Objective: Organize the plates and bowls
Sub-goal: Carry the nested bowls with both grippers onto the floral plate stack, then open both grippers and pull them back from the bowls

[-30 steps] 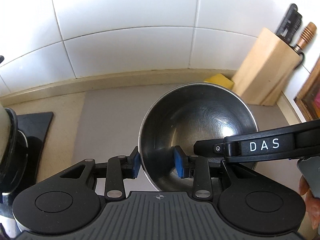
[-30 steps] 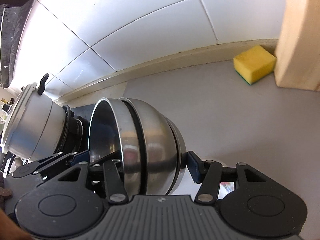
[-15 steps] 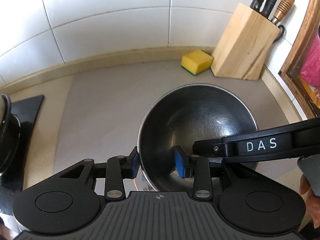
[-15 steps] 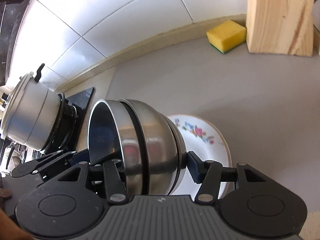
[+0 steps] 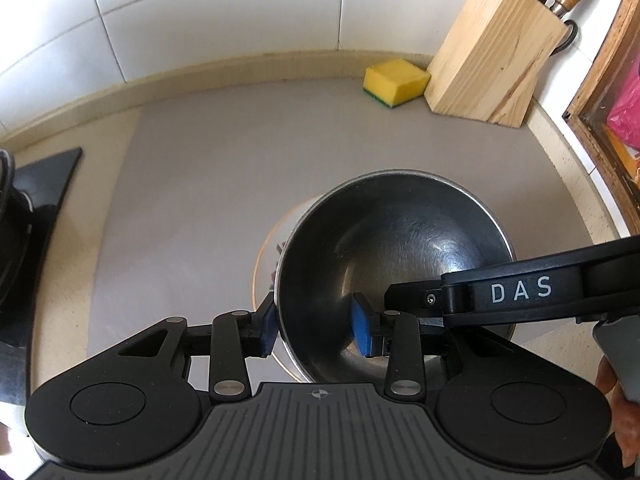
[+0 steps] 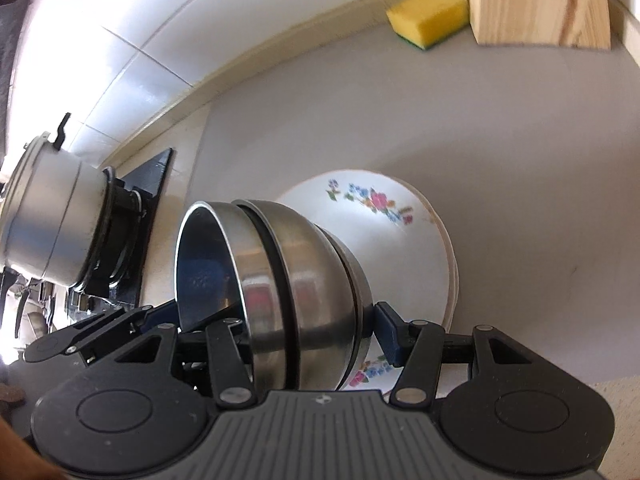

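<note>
Daylight, strong from the left. Right wrist view: white wall tiles (image 6: 132, 52) blown out at far left, detail lost there; slight motion blur on the floral plate (image 6: 400, 240) and grey counter mat (image 6: 480, 140). Left wrist view: sharper, evenly lit; small specular highlight inside the steel bowl (image 5: 436, 248); soft shadow beside the yellow sponge (image 5: 396, 80). Both views: heavy fisheye bowing of tile lines, dark vignetted corners.
</note>
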Tool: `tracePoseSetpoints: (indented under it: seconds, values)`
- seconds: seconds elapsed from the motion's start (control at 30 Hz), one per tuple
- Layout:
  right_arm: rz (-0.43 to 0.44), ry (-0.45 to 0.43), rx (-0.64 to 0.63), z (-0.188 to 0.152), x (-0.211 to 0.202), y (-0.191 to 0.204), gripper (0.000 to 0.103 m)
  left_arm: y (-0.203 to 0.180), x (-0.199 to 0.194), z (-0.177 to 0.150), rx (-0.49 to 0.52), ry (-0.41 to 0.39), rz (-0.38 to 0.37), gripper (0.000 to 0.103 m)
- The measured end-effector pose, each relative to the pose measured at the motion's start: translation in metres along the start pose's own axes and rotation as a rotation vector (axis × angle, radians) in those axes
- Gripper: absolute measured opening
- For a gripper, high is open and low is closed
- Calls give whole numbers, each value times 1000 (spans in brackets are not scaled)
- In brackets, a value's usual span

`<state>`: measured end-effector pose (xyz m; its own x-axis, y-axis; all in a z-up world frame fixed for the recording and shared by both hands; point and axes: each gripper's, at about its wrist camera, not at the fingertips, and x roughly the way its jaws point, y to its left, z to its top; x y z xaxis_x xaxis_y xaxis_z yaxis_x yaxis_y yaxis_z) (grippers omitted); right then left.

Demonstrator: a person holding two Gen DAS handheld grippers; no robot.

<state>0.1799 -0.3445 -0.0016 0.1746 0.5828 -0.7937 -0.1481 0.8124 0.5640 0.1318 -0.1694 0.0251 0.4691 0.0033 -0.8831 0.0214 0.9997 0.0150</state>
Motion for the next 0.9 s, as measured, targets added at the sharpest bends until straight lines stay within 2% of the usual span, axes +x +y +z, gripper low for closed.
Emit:
tracePoseSetpoints:
  seconds: [0.07, 0.23, 0.47, 0.73, 0.9]
  values:
    - [0, -15, 4, -1, 1, 0, 27, 1, 0, 0, 4, -9, -1, 42]
    - [-22, -74, 9, 1, -5, 4, 28, 2, -6, -3, 33, -21, 7, 44]
    - [-34, -168, 26, -7, -24, 10, 28, 10, -19, -10, 12, -55, 35, 49]
    - [-140, -289, -78, -33, -56, 33, 33, 21, -52, -18, -37, -132, 28, 57]
    - [-142, -330, -123, -57, -76, 45, 35, 23, -73, -30, -35, -164, 18, 60]
